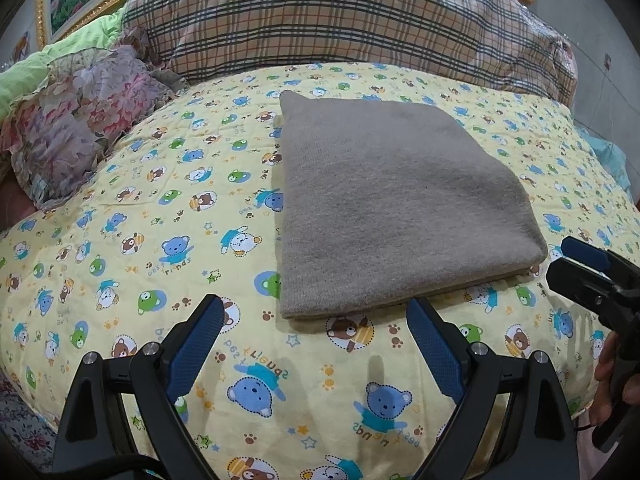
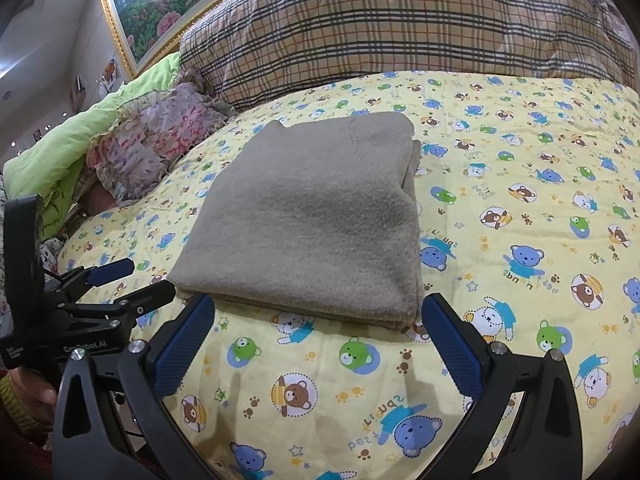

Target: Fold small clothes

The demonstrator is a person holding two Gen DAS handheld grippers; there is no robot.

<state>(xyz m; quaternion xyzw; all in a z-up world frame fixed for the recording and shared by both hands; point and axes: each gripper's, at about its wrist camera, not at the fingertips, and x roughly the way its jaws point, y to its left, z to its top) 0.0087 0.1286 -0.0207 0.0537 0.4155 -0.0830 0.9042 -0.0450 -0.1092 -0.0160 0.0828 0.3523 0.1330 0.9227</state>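
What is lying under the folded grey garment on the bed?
The grey garment rests on the yellow bear-print quilt, which shows all around it. The part of the quilt directly beneath is covered, so nothing more can be seen there.

Setting: a home bedroom. The work surface is a bed covered with a yellow quilt [image 1: 120, 240] printed with cartoon bears, with a large plaid pillow [image 1: 320, 16] at its head, a ruffled floral cushion [image 2: 160, 140] and a lime-green comforter [image 2: 92, 128] bunched beside it. A gold-framed flower painting [image 2: 148, 8] hangs on the wall behind the bedding.
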